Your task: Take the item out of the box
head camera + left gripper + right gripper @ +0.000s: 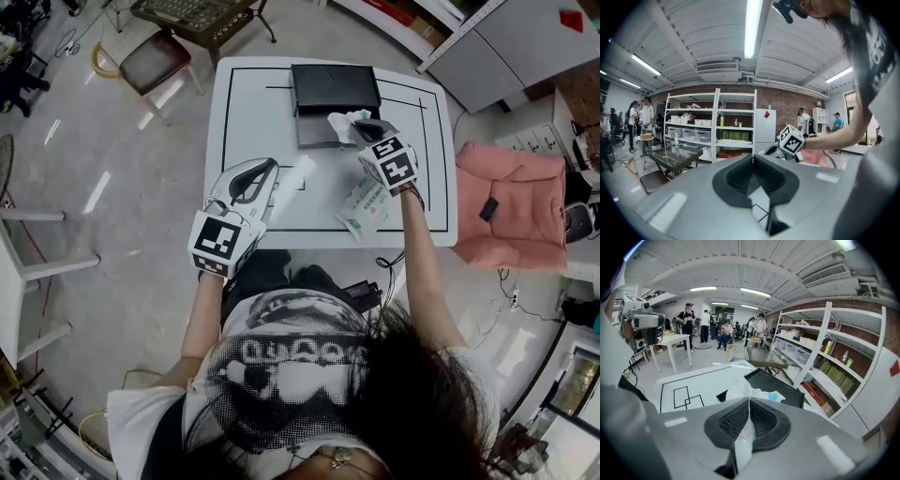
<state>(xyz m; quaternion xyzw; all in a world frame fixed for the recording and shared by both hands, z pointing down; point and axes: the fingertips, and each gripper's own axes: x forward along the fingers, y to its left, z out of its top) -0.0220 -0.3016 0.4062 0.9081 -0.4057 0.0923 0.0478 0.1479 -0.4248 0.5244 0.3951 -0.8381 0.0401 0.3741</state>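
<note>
1. The white surface (253, 112) is the biggest thing. It has black lines drawn on it.
2. A pink cloth (511, 202) lies just beside the surface, on the person's right.
3. A chair (155, 58) with a brown seat stands on the floor past the far left corner of the surface.
4. A black box (336, 89) sits at the far side of the surface. A gray flat part shows at its near edge.
5. The left gripper (275, 167) is over the near left part of the surface, well apart from the box. In the left gripper view its jaws meet at the tips. Nothing is between them, only the surface with its black lines showing below.
6. The right gripper (367, 131) is at the near right corner of the box. Its jaws are pressed together on a thin white packet (740, 389).
7. That white packet is crumpled and has a bit of blue on it. It sticks up past the jaws of the right gripper. In the right gripper view the box shows behind it. In the head view it shows over the near right corner of the box.
8. A green and white packet (364, 208) lies flat on the surface near the front edge, close by the person's right arm.
</note>
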